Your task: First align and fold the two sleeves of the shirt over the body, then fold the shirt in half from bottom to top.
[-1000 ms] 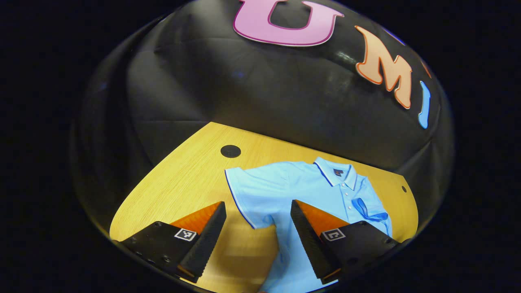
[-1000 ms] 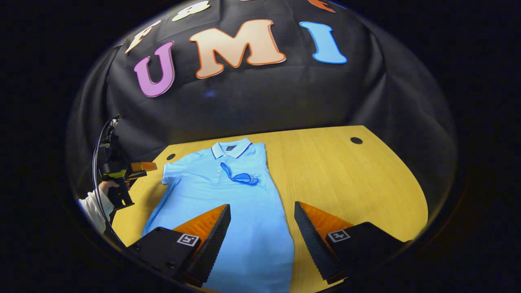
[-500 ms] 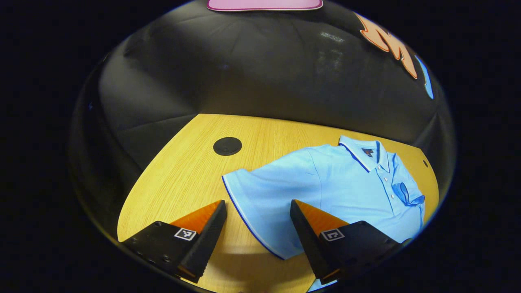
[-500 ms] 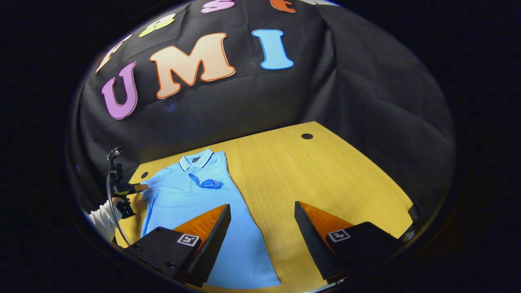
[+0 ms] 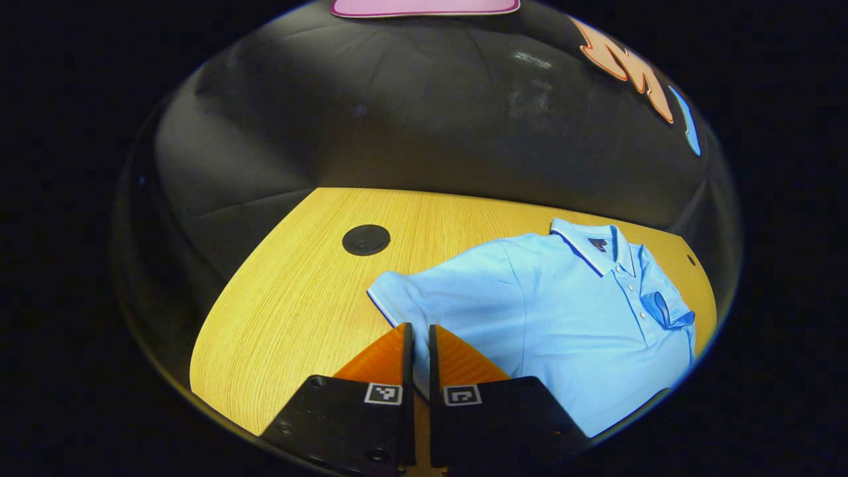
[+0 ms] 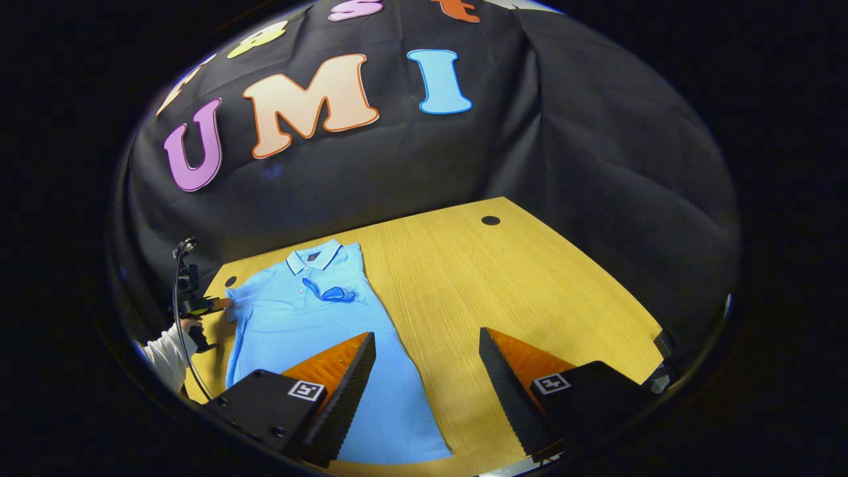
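the light blue polo shirt (image 6: 311,331) lies flat on the wooden table (image 6: 530,285), collar toward 12 o'clock and hem toward 6 in the right gripper view, its long axis running that way. one sleeve (image 6: 329,292) lies folded over the chest; the other sleeve (image 5: 424,301) is spread out, its hem pinched in the closed left gripper (image 5: 418,344). the bottom-to-top fold remains. the right gripper (image 6: 427,361) hovers with jaws apart.

Premises: a staged recording booth, not a lived-in room. Black cloth wall (image 6: 596,165), creased and hung as a backdrop, encloses the scene from 9 o'clock round to 3 o'clock in both gripper views. One wooden table (image 6: 530,285) with a rounded edge occupies the floor of the booth; round black cable holes (image 5: 366,240) are cut in its top. Lighting falls on the table, and the surroundings are dark.
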